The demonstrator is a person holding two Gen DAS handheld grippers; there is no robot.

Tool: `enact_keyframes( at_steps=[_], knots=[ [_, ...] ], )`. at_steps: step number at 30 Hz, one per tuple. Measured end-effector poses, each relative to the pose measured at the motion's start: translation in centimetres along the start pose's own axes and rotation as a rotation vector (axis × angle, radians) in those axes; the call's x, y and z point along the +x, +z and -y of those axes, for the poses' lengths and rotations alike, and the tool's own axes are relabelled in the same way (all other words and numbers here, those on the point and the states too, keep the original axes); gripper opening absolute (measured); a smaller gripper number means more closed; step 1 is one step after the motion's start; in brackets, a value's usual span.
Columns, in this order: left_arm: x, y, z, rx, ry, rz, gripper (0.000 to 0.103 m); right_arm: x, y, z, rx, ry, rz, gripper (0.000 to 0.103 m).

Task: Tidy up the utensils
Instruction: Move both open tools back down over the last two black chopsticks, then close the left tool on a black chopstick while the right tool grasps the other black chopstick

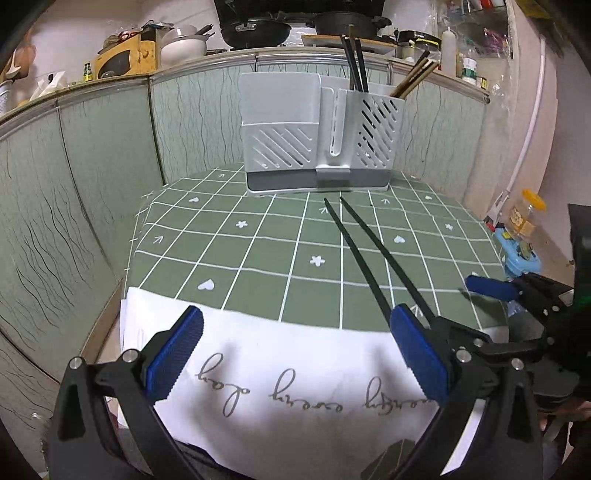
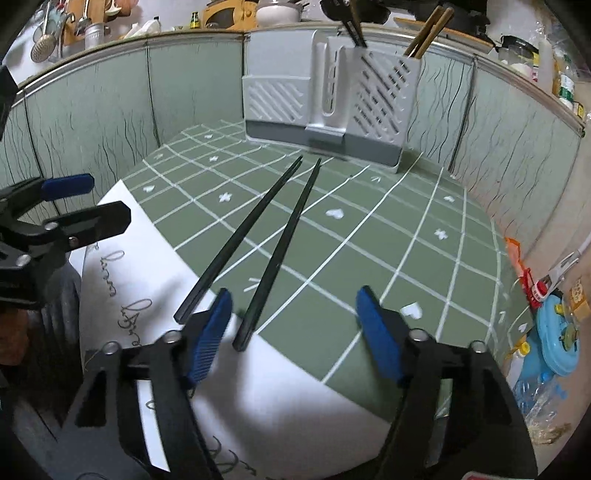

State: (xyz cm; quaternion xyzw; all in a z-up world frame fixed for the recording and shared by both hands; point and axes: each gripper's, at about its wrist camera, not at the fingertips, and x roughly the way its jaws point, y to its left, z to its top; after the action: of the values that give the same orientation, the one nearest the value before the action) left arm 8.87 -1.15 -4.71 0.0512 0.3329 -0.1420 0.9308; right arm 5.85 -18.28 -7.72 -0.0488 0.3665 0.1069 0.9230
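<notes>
A pair of black chopsticks (image 1: 369,254) lies on the green grid tablecloth (image 1: 258,243), tips toward a grey utensil holder (image 1: 317,140) at the back. The holder has black chopsticks (image 1: 354,66) and wooden chopsticks (image 1: 413,77) standing in its right compartment. In the right wrist view the chopsticks (image 2: 280,240) lie with their thick ends just ahead of my right gripper (image 2: 295,325), which is open around nothing. My left gripper (image 1: 295,339) is open and empty over a white cloth (image 1: 280,369), left of the chopsticks. The holder also shows in the right wrist view (image 2: 328,110).
A green patterned wall panel (image 1: 92,177) curves behind and to the left of the table. A cluttered shelf with pans (image 1: 255,29) and bowls runs above it. A blue toy (image 2: 554,339) and jars sit past the table's right edge. The left gripper shows in the right wrist view (image 2: 66,206).
</notes>
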Motion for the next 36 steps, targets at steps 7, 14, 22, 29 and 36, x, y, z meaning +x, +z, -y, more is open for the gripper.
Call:
enact_keyframes(
  at_steps=[7,14,22,29,36],
  knots=[
    [0.0,-0.6,-0.3,0.011,-0.010,-0.015,0.099,0.9,-0.5,-1.3,0.013,0.010,0.013,0.025],
    [0.1,-0.8,0.5,0.036,-0.016,-0.021,0.099,1.0,-0.2,-1.3,0.064,-0.011,-0.007,0.006],
    [0.3,-0.8,2.2,0.060,-0.038,-0.015,0.099,0.7,-0.2,1.3,0.134,-0.043,-0.031,0.006],
    [1.2,-1.0,4.7,0.070,-0.048,-0.013,0.099,0.1,-0.6,3.1,0.140,-0.062,-0.029,0.006],
    [3.5,-1.6,7.2,0.087,-0.023,-0.058,0.081,-0.4,-0.7,4.6,0.153,-0.078,-0.027,0.006]
  ],
)
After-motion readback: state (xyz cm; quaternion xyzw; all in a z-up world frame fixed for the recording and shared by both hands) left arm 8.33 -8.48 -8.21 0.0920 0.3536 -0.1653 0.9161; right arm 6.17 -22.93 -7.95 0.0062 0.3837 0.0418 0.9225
